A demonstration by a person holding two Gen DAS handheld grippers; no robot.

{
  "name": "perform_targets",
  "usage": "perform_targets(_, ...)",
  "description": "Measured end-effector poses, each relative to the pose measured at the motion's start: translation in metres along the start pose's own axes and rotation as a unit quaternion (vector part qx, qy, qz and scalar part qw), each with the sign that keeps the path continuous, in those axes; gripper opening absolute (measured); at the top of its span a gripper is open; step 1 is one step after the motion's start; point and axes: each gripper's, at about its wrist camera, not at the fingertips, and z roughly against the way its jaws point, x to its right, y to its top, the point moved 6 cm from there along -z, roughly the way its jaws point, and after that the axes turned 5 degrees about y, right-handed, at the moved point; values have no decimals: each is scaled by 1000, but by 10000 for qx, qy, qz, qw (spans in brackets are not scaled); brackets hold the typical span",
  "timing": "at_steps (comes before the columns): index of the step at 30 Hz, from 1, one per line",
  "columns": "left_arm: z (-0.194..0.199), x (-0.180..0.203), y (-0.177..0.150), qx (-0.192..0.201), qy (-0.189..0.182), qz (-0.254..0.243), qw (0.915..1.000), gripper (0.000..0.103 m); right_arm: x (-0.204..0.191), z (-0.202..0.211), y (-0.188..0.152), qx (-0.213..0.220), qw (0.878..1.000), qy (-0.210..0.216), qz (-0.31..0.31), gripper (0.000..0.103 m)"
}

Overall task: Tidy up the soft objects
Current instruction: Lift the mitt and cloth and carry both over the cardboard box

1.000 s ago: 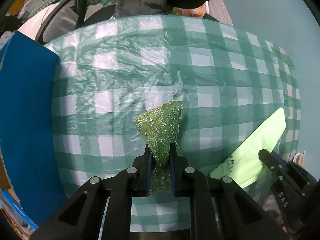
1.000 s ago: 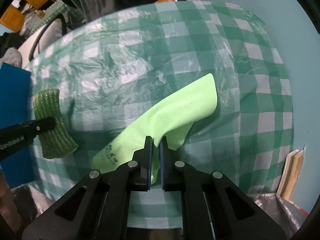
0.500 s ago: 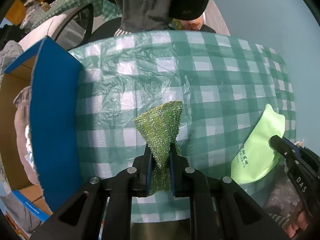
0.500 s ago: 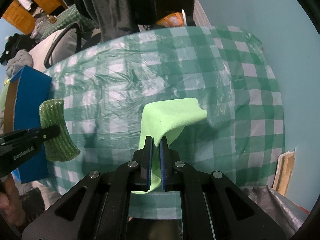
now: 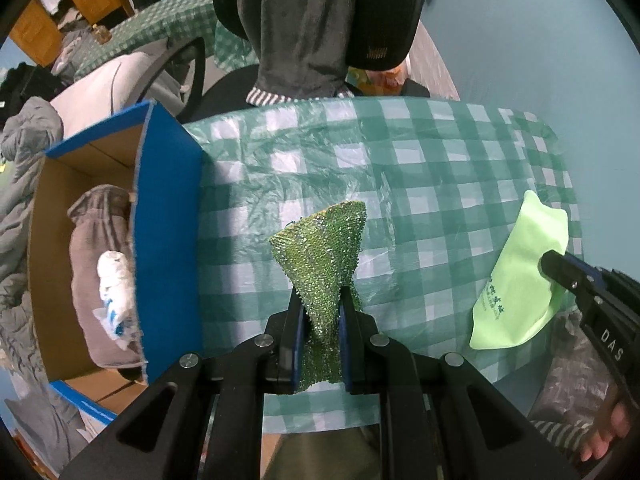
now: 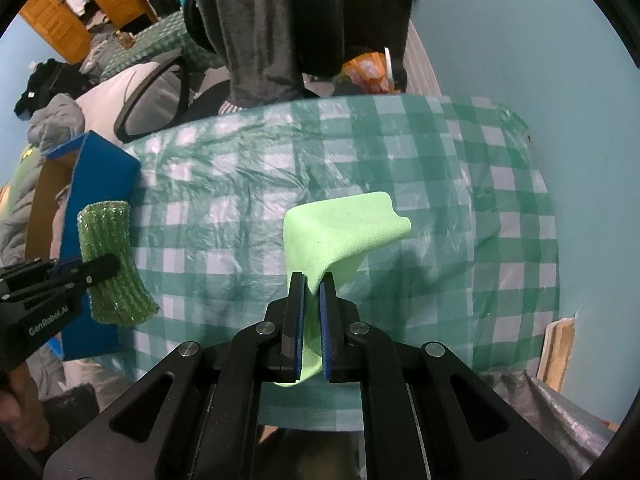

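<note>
Left gripper [image 5: 320,312] clamped on glittery green scouring cloth [image 5: 324,248], hanging above checked table [image 5: 440,168]. Right gripper [image 6: 314,300] clamped on lime microfibre cloth [image 6: 340,228], also aloft. Both light, limp, likely droop; edge pinch suffices. Open blue box [image 5: 168,216] beside table.

A green-and-white checked plastic cloth [image 5: 420,168] covers the worktop, wrinkled and shiny. Behind its far edge a person's dark grey trouser legs [image 5: 304,28] stand, with an office chair [image 6: 160,84] to their left. The wall [image 6: 540,48] at right is pale blue; wooden furniture [image 6: 84,4] shows at upper left.
</note>
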Motion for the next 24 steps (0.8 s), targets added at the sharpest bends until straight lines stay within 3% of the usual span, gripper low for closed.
perform_targets(24, 46, -87, -8, 429, 323, 457, 9975, 14, -101, 24, 28, 349, 9955, 376, 797, 6)
